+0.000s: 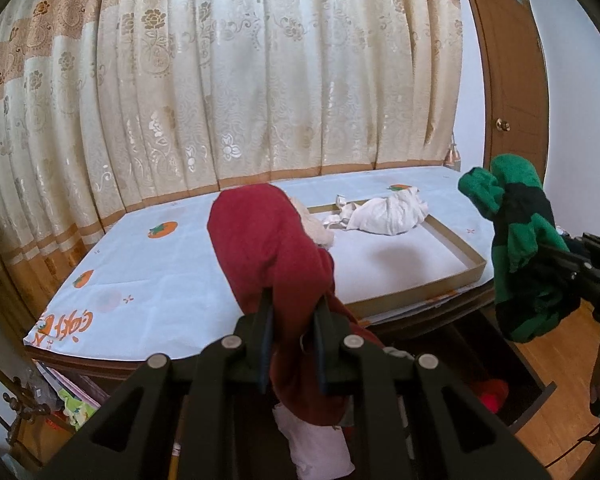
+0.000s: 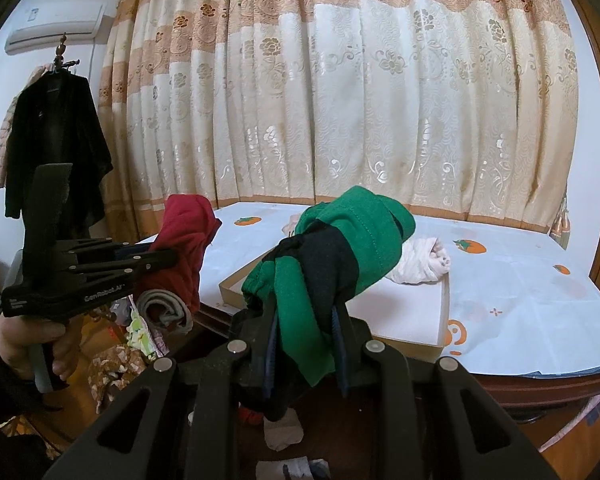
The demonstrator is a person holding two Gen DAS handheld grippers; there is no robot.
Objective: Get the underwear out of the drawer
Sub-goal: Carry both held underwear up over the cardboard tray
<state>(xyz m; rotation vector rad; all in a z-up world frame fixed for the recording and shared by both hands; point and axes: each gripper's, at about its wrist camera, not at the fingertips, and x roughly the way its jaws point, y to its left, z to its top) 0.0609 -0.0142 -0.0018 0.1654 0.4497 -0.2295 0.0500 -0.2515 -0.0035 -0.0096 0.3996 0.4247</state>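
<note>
gripping a dark red garment [image 1: 268, 248], the left gripper [image 1: 292, 344] is keeping its fingers [image 1: 265, 344] pinched tight on the cloth, which is bunching up above them and trailing down below. the right gripper [image 2: 306, 344] is clamping its fingers [image 2: 269, 344] narrowly on a green and black garment [image 2: 340, 248], the fabric bulging forward over the tips and hanging beneath them. both pieces of underwear are being held in the air, in front of and slightly above the counter [image 1: 172, 264], whose top is wearing a pale cloth printed with orange fruit. a shallow tan tray [image 1: 452, 280] is sitting on that cloth, and a crumpled white garment [image 1: 388, 212] is lying in its far part. below the counter edge the drawer [image 1: 540, 394] is standing pulled out, with something red [image 1: 494, 394] and a white piece [image 1: 316, 444] lying inside it. in the right wrist view a hand [image 2: 32, 340] is wrapping around the left gripper's handle, and that gripper is pointing toward the tray from the left side. a patterned curtain [image 2: 340, 100] is hanging behind the counter, and a dark coat [image 2: 56, 140] is hanging on a stand at the far left.
</note>
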